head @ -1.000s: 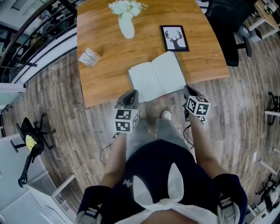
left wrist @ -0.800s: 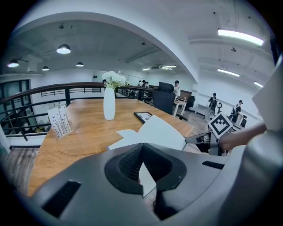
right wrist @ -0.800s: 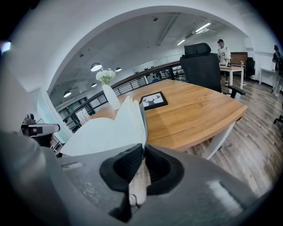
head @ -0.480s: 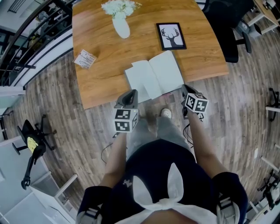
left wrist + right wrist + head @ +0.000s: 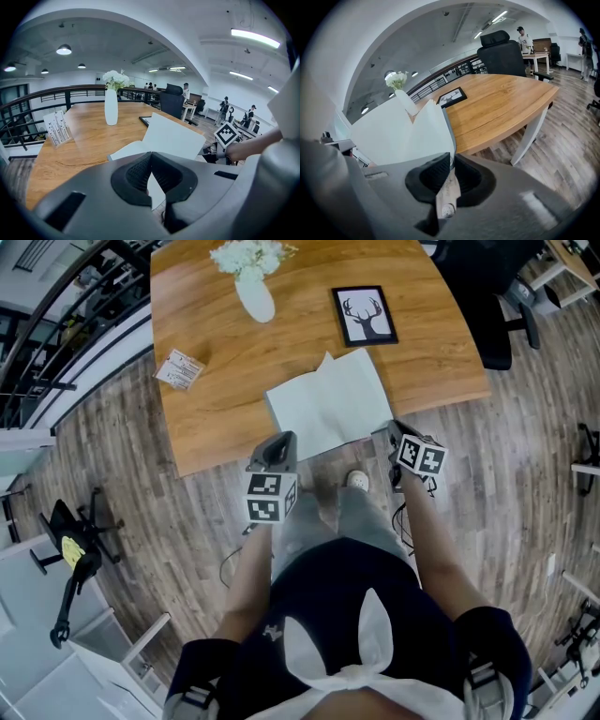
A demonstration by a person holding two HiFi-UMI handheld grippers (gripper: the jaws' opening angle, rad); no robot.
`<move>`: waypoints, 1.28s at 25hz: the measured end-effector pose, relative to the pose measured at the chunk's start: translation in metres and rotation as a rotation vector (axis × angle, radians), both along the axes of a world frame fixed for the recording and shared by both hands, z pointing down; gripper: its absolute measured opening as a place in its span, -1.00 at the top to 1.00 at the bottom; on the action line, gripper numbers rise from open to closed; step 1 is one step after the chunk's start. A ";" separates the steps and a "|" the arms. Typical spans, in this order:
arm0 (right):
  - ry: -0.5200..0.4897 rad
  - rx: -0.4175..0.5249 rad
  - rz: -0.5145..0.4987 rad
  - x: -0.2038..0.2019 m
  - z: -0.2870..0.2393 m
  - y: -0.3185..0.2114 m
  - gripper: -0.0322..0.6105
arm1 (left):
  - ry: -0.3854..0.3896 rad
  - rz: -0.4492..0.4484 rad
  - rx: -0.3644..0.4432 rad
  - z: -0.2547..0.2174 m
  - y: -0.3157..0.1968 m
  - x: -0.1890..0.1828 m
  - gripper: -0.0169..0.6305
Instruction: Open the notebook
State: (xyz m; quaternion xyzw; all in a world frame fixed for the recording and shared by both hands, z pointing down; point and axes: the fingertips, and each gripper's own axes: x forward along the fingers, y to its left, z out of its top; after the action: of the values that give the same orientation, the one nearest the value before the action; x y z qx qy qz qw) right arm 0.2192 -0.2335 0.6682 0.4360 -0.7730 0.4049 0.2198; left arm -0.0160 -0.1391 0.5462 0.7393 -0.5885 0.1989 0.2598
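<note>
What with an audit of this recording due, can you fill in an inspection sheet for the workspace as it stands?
surface: wooden table, light-brown top.
job's things: notebook at near edge, open, one leaf raised.
clutter: vase of white flowers, framed deer picture, card stand.
grippers: right gripper shut on the notebook's raised leaf; left gripper jaws together by the notebook, grip unclear.
cables: dark cable on the floor.
surroundings: office chair, railing, wood floor, people far off.
</note>
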 end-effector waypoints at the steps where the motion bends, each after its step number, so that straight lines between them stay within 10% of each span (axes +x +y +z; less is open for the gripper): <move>1: -0.001 -0.004 0.002 0.000 0.002 0.000 0.80 | 0.000 0.002 0.000 0.000 -0.001 0.000 0.90; 20: 0.000 -0.019 0.040 0.018 0.001 0.001 0.58 | -0.001 0.033 0.013 -0.005 -0.009 -0.009 0.90; 32: -0.079 0.191 0.024 -0.001 -0.093 -0.004 0.58 | 0.008 0.045 0.065 -0.028 -0.015 -0.013 0.90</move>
State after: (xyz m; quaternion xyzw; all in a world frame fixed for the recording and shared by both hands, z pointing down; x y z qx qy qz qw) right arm 0.2187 -0.2373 0.5757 0.4480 -0.8108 0.3491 0.1415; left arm -0.0289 -0.1540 0.5181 0.7612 -0.5768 0.1828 0.2335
